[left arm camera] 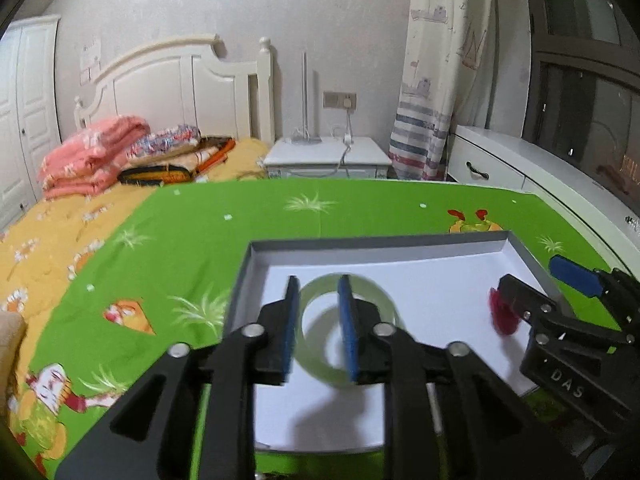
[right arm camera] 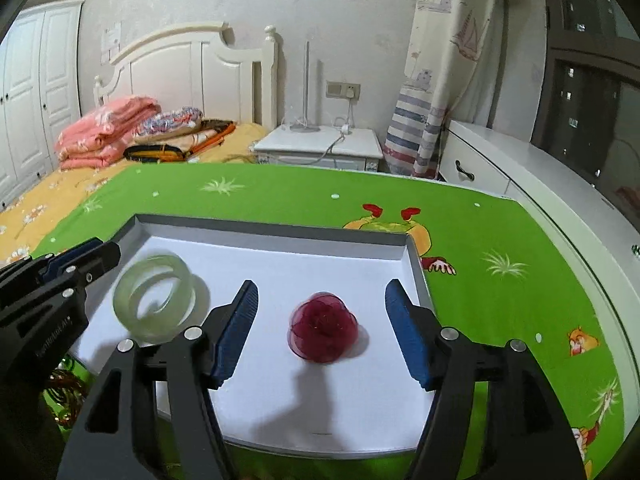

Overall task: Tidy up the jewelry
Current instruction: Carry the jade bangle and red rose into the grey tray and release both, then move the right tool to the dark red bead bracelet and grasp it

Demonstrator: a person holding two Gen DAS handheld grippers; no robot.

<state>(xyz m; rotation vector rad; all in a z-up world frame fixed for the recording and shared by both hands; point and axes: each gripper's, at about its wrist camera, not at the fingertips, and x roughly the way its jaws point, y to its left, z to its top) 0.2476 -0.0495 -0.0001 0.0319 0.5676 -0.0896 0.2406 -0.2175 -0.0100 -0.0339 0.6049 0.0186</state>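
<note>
The shallow grey tray [right arm camera: 272,232] with its white floor lay on the green cartoon-print cloth [right arm camera: 500,240] covering the counter. The pale green bangle [right arm camera: 154,300] was at the left of the tray, tilted and motion-blurred, so whether it rested on the floor could not be told. The left tool [left arm camera: 319,328] had its blue pads set narrow around the bangle's far rim; in the left wrist view one pad stood inside the ring and one outside, but contact could not be confirmed. The dark red fabric flower [right arm camera: 323,328] lay on the tray floor right of centre. The right tool [right arm camera: 322,332] stood wide, its fingers straddling the flower without touching it. The step in hand appeared to be placement of both pieces in the tray. The next move likely called for clearing both tools upward without dragging either piece.
</note>
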